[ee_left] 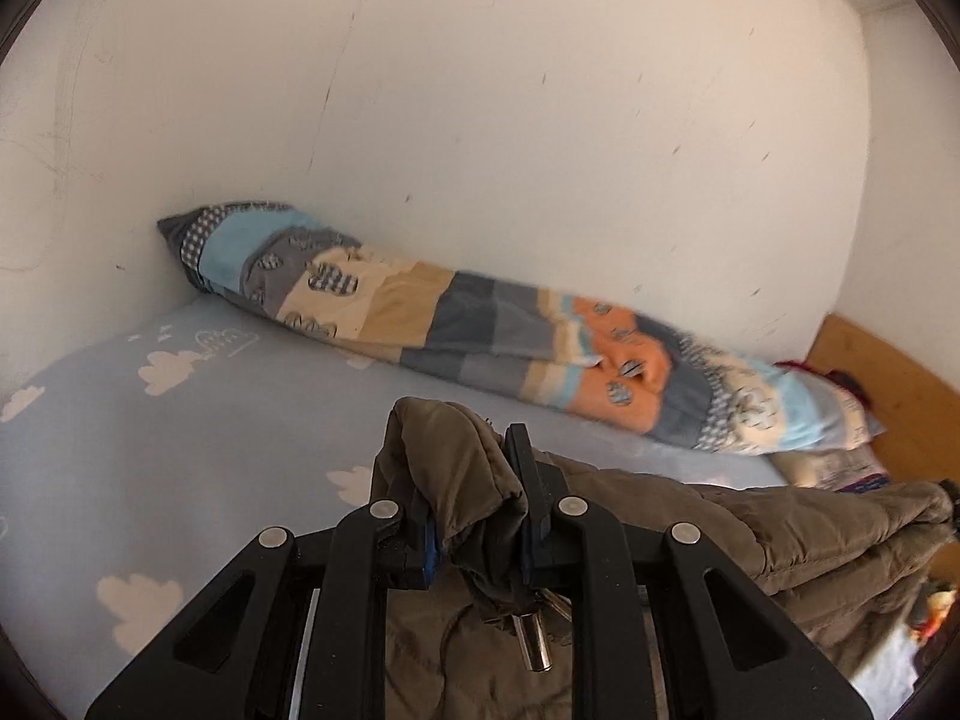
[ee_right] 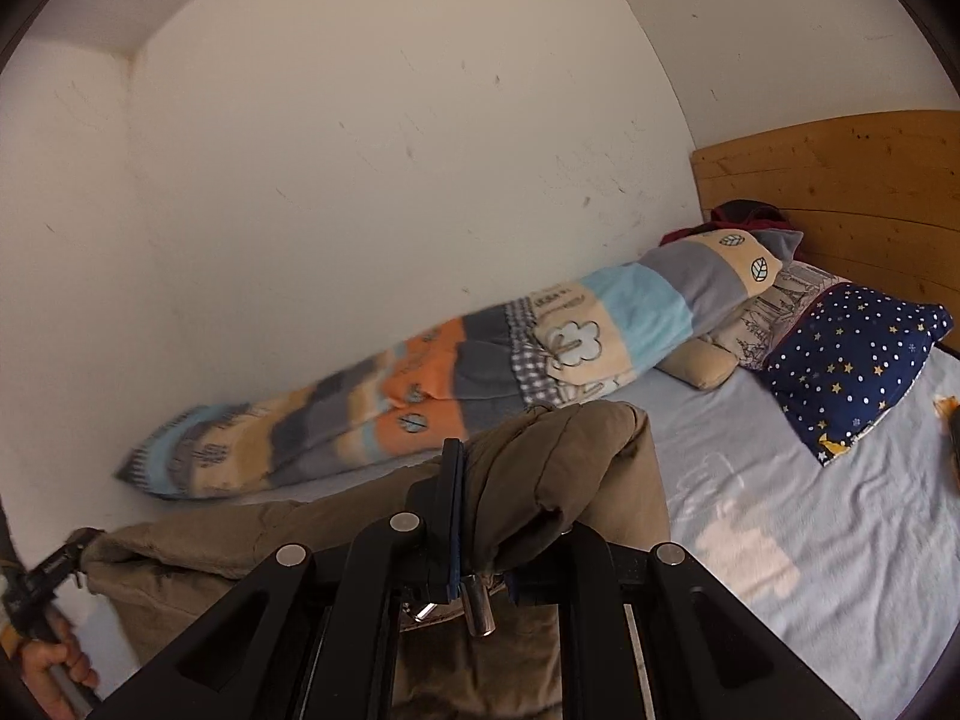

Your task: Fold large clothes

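Note:
A large olive-brown padded coat [ee_left: 810, 534] is held up over the bed between both grippers. My left gripper [ee_left: 474, 480] is shut on one bunched end of the coat, with a metal toggle hanging below. My right gripper [ee_right: 498, 492] is shut on the other end of the coat [ee_right: 552, 468]. The coat stretches leftward in the right wrist view to the left gripper [ee_right: 54, 570], seen with the hand holding it.
A rolled patchwork blanket [ee_left: 468, 324] lies along the white wall [ee_left: 480, 90]. The bed has a pale blue cloud-print sheet [ee_left: 150, 420]. A starry navy pillow [ee_right: 852, 360] and a beige pillow [ee_right: 702, 360] lie by the wooden headboard [ee_right: 840, 180].

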### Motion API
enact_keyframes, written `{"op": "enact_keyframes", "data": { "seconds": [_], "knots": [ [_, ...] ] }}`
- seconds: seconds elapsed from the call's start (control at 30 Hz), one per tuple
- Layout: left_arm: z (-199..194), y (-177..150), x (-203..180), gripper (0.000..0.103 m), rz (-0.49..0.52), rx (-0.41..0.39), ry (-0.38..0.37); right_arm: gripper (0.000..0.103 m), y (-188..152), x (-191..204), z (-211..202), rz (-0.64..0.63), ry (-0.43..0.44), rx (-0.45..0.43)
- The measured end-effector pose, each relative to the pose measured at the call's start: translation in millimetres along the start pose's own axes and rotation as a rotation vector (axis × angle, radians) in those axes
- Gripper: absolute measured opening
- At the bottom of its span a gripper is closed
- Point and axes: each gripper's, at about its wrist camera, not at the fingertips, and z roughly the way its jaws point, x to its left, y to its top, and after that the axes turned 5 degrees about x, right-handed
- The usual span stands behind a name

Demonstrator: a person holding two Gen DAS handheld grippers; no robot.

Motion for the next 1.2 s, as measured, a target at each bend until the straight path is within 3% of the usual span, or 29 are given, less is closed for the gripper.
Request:
{"op": "enact_keyframes", "data": {
  "seconds": [0.23,0.4,0.5,0.57,0.63,0.67,0.77,0.87,1.03,1.13,1.2],
  "knots": [
    [91,-11,1,0.019,-0.020,0.138,0.056,0.011,-29,-12,83,-0.024,-0.106,0.089],
    [117,-22,-9,0.023,0.014,0.177,0.118,0.012,-42,-25,107,0.034,-0.113,0.135],
    [123,-23,-13,0.033,0.035,0.197,0.136,0.023,-40,-27,109,0.061,-0.080,0.162],
    [123,-22,-15,0.067,0.031,0.211,0.115,0.035,-36,-27,105,0.069,-0.050,0.158],
    [114,-17,-13,0.086,0.016,0.164,0.160,0.043,-30,-26,97,0.079,-0.037,0.138],
    [104,-13,-10,0.089,-0.005,0.121,0.157,0.044,-26,-26,91,0.087,-0.028,0.122],
    [86,0,-2,0.089,-0.069,0.084,0.105,0.044,-16,-23,76,0.111,-0.001,0.097],
    [74,8,0,0.089,-0.091,0.124,0.031,0.044,-13,-13,65,0.105,0.031,0.138],
    [53,1,-31,0.089,0.040,0.187,-0.091,0.044,-34,19,36,-0.012,0.086,0.244],
    [35,-15,-58,0.089,0.139,0.205,-0.117,0.044,-57,29,23,-0.037,0.090,0.328],
    [20,-35,-76,0.089,0.185,0.259,-0.105,0.044,-75,37,14,-0.054,0.049,0.394]
  ]
}}
